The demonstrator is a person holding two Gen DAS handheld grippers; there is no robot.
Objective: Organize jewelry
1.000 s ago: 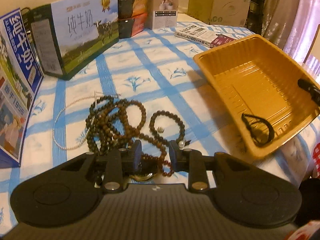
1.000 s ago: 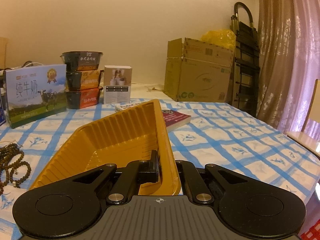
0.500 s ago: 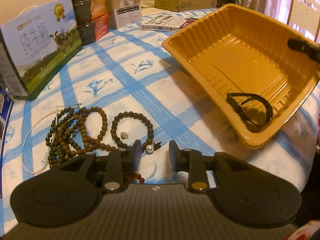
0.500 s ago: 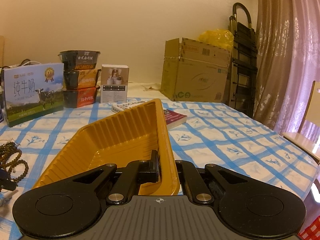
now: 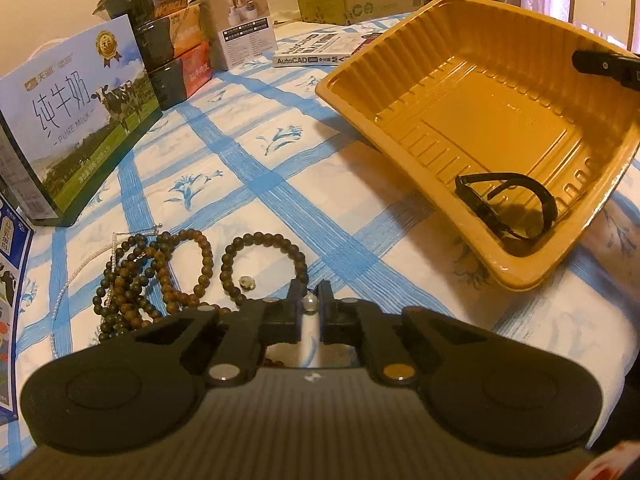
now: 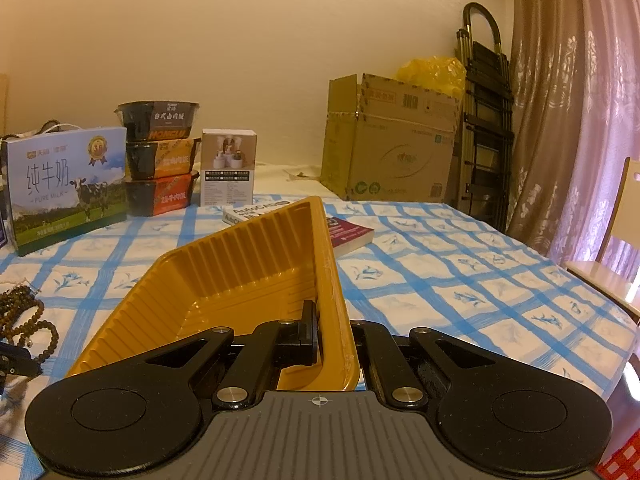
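A pile of brown bead strands lies on the blue-checked tablecloth, with a dark bead bracelet and a small metal piece beside it. At the bracelet's near end sits a white pearl. My left gripper is closing, and its pads press on the pearl. The orange plastic tray is tilted, with a black band in its low corner. My right gripper is shut on the tray's side wall. One of its fingers shows at the tray's rim.
A milk carton box, stacked food bowls, a white box and a book line the table's far side. Beyond stand a cardboard box, a folded ladder, curtains and a chair.
The left gripper moved right and lower from over the bead pile to the pearl, and its jaws closed around it. The right gripper and the tray kept still.
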